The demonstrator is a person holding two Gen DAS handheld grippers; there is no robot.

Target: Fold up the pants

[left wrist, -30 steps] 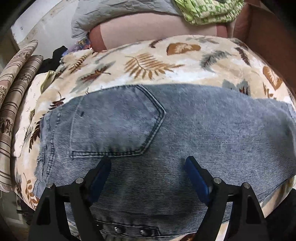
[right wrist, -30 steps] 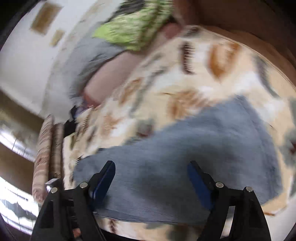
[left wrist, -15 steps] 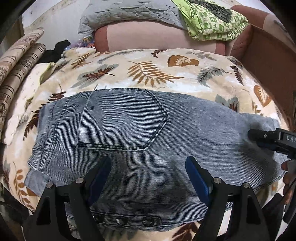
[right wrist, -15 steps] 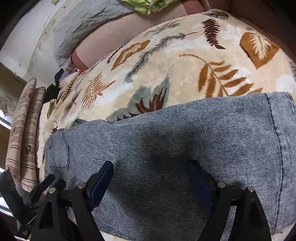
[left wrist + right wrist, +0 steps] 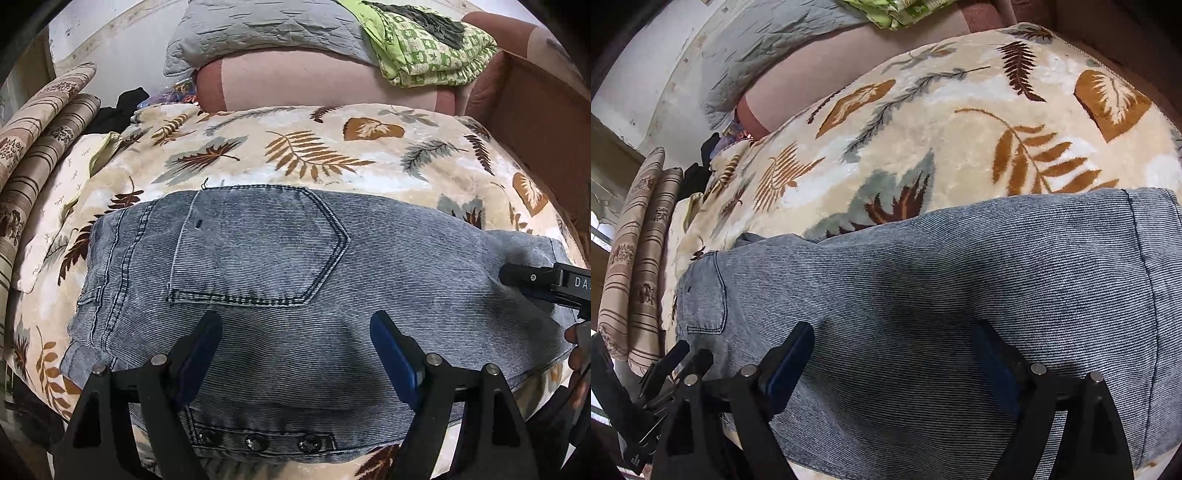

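Fingers (image 5: 395, 354) of both grippers spread wide above the flat folded jeans (image 5: 295, 266).

Soft indoor light, sharp, fisheye-warped edges

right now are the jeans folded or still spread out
Folded, at least once: the jeans lie flat on the leaf blanket as one compact slab, back pocket up, hem edge at one end. Further folds: cannot tell.
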